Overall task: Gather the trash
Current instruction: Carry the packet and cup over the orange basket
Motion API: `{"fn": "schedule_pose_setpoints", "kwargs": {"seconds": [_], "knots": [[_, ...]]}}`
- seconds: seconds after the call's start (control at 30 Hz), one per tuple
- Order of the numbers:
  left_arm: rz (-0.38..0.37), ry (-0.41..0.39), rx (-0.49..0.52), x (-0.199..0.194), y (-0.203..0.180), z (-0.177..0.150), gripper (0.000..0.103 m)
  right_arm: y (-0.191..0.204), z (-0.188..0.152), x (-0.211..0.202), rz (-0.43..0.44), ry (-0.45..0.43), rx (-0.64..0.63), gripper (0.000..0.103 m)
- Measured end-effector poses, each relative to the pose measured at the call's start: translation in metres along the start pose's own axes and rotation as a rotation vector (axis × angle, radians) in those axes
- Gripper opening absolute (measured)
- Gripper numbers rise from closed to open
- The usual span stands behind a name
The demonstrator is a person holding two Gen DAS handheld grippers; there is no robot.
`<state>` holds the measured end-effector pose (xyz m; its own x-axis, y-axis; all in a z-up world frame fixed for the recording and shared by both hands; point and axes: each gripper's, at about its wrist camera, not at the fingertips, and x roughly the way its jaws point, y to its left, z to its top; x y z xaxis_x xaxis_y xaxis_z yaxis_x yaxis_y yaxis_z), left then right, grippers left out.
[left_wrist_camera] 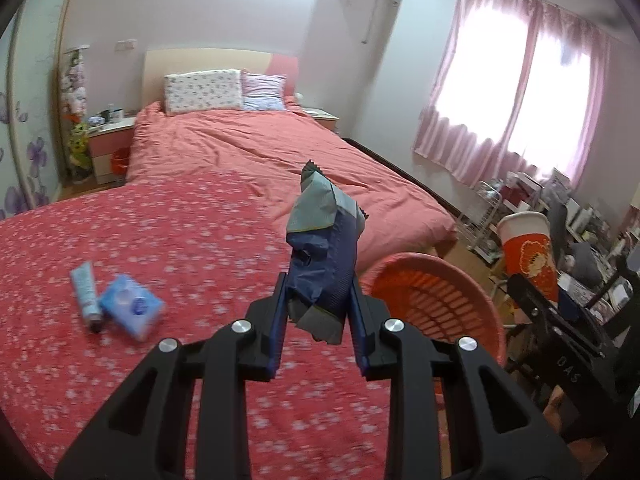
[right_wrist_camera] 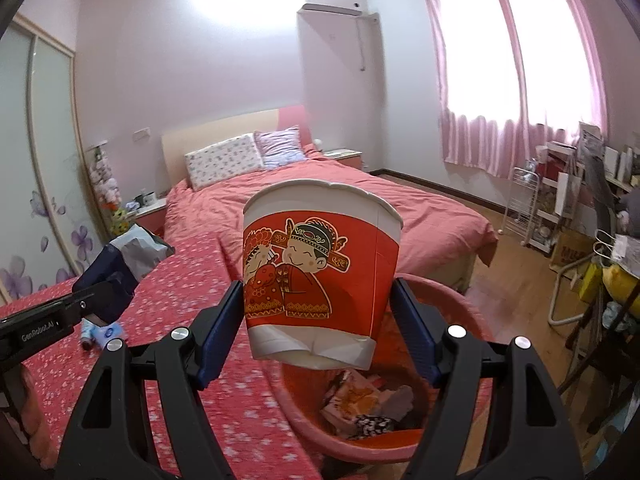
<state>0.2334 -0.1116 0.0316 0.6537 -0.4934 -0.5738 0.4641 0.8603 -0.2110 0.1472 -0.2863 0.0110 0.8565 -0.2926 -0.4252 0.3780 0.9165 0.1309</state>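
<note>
1. The left gripper [left_wrist_camera: 318,300] is clamped on a crumpled blue and grey wrapper [left_wrist_camera: 322,248], which stands at the centre of the left view, above the red flowered bedspread [left_wrist_camera: 180,240].
2. The right gripper [right_wrist_camera: 316,312] squeezes a red and white paper cup [right_wrist_camera: 320,272] by its sides, at the centre of the right view.
3. The pink basket [right_wrist_camera: 304,412] sits just below the cup, with scraps inside.
4. A tube [left_wrist_camera: 85,292] and a blue tissue pack [left_wrist_camera: 132,306] lie touching on the bedspread, at the left of the left view.

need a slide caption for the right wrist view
Right gripper holds a red paper cup above the pink trash basket beside the bed.
</note>
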Motion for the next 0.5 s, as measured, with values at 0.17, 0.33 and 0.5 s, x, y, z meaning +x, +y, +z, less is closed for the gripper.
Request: {"fn": "schedule_pose_setpoints", "kwargs": {"seconds": [0.17, 0.33, 0.5], "knots": [[-0.049, 0.026, 0.018, 0.021, -0.028, -0.002, 0.028, -0.019, -0.005, 0.002, -0.029, 0.001, 0.039, 0.073], [-0.097, 0.050, 0.036, 0.040, -0.054, -0.005, 0.028, -0.037, -0.008, 0.004, -0.058, 0.004, 0.084, 0.073], [-0.140, 0.074, 0.055, 0.056, -0.072, -0.010, 0.028, -0.055, -0.009, 0.008, -0.073, 0.006, 0.117, 0.073]]}}
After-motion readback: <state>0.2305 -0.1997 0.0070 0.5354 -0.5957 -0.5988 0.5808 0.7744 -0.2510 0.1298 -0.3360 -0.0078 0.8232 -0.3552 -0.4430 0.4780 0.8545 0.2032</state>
